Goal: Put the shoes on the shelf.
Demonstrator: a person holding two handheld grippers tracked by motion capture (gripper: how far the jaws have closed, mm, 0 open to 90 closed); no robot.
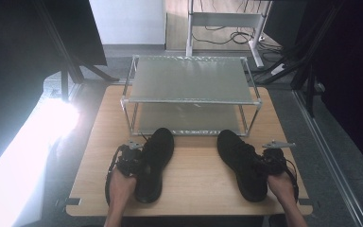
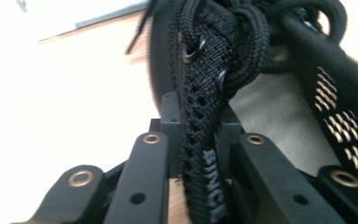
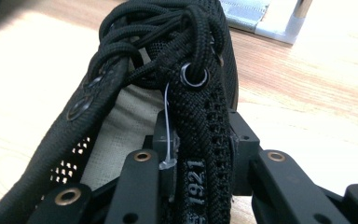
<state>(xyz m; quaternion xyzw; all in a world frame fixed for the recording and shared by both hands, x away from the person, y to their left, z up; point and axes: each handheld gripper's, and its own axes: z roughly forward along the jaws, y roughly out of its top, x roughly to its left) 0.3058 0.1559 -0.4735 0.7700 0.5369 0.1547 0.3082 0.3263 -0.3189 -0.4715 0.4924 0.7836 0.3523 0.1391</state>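
Black knit lace-up shoes (image 1: pixel 154 163) (image 1: pixel 241 163) on the bench: both grippers' jaws clamped on collar edges; lift level toward the far metal rack (image 1: pixel 189 78).

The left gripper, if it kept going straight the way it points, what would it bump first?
Probably the metal shelf rack. The left gripper, shut on the left black shoe, points toward its lower tier, though depth is unclear.

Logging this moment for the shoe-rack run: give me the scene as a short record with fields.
surface: wooden table
rack: two-shelf metal rack at the table's far side
left shoe: black, on the table before the rack
right shoe: black, on the table
left gripper: jaws shut on the left shoe's side wall
right gripper: jaws shut on the right shoe's side wall
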